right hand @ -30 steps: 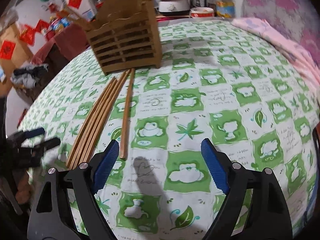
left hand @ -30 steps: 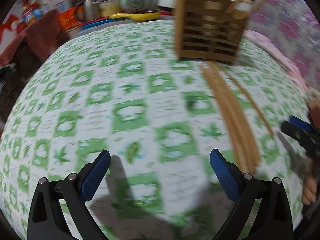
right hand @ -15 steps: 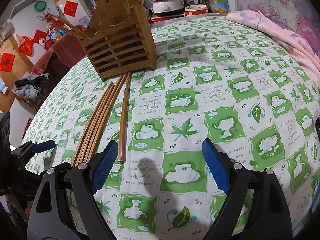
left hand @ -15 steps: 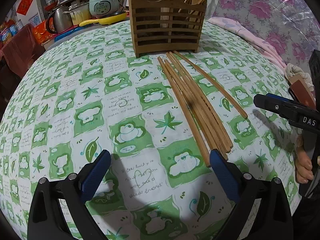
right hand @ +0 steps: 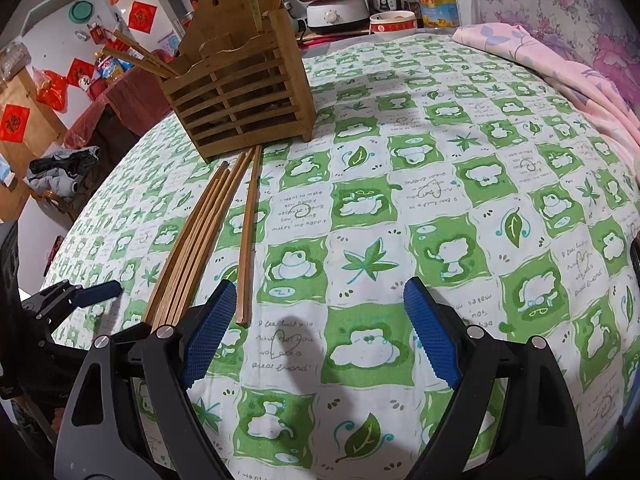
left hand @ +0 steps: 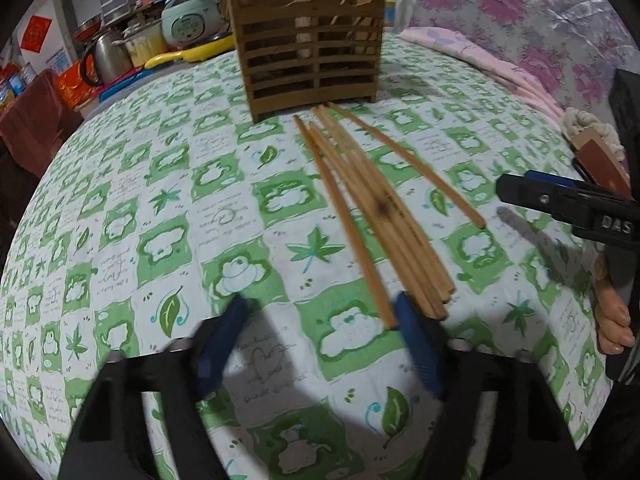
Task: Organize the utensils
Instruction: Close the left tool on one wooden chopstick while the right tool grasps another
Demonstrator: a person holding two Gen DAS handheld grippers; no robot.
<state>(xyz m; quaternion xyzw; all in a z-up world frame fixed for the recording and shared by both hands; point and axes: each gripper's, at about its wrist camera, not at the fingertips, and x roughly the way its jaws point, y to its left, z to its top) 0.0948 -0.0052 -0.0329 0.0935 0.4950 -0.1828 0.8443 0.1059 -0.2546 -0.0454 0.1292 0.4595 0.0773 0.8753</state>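
Several wooden chopsticks (left hand: 384,208) lie fanned on the green-and-white tablecloth (left hand: 168,240), their far ends at a slatted wooden holder (left hand: 308,56) that has a few chopsticks standing in it. My left gripper (left hand: 320,300) hovers at their near ends with its jaws closing and blurred. The leftmost stick's end lies just inside the right finger (left hand: 416,340), and the pads are not pressing on it. My right gripper (right hand: 320,284) stands open over the cloth, with a lone chopstick (right hand: 248,240) ending beside its left finger. The bundle (right hand: 196,248) and the holder (right hand: 240,100) also show there.
A pink cloth (right hand: 580,76) drapes the table's far right side. A kettle (left hand: 108,56), a rice cooker (left hand: 190,20) and a yellow pan (left hand: 192,54) stand behind the table. The other gripper (left hand: 560,200) and a person's fingers (left hand: 612,320) are at the right.
The left view swung from the open cloth onto the chopsticks and then crept closer to them. The left jaws have narrowed from wide open. The right gripper has stayed put.
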